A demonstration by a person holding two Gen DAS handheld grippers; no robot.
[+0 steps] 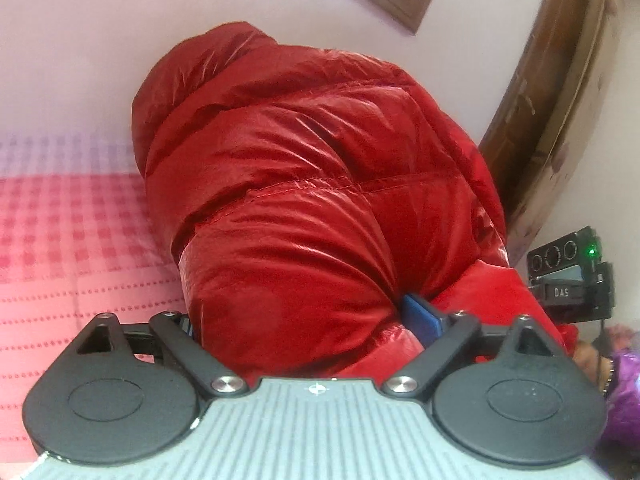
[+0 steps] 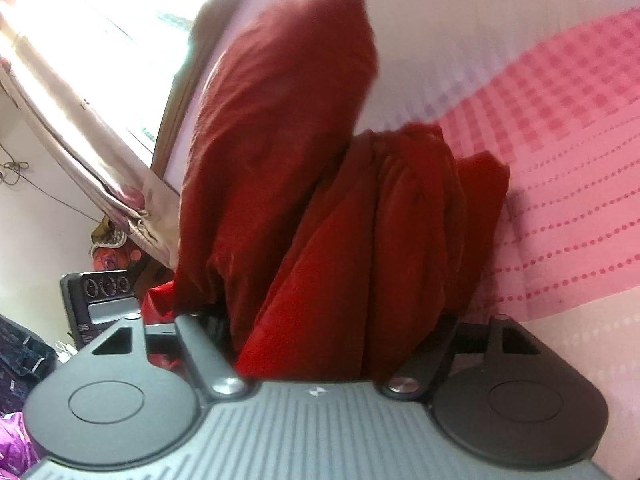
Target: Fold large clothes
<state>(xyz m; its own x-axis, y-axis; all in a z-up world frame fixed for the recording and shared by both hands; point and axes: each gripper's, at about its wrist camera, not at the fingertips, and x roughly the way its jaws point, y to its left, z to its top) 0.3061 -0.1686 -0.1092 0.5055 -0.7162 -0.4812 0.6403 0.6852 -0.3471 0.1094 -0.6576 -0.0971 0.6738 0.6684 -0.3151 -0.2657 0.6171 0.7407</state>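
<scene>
While the red puffer jacket (image 1: 320, 184) is bunched on the pink checked bedspread (image 1: 72, 216), no finished fold is seen. Jacket fabric is taken between the wide-set jaws of the left gripper (image 1: 312, 320) and the right gripper (image 2: 332, 320). Beside the jacket, "DAS" is read on the opposite gripper (image 1: 568, 280).

A glossy red puffer jacket (image 1: 304, 184) lies bunched in a thick, quilted heap on the pink checked bedspread (image 1: 68, 232), its shiny panels creased and stitched across in bands. One rounded padded end rises at the far side of the heap, toward the wall. From the other side the jacket (image 2: 320, 208) shows two tall, upright folds, blurred.
</scene>
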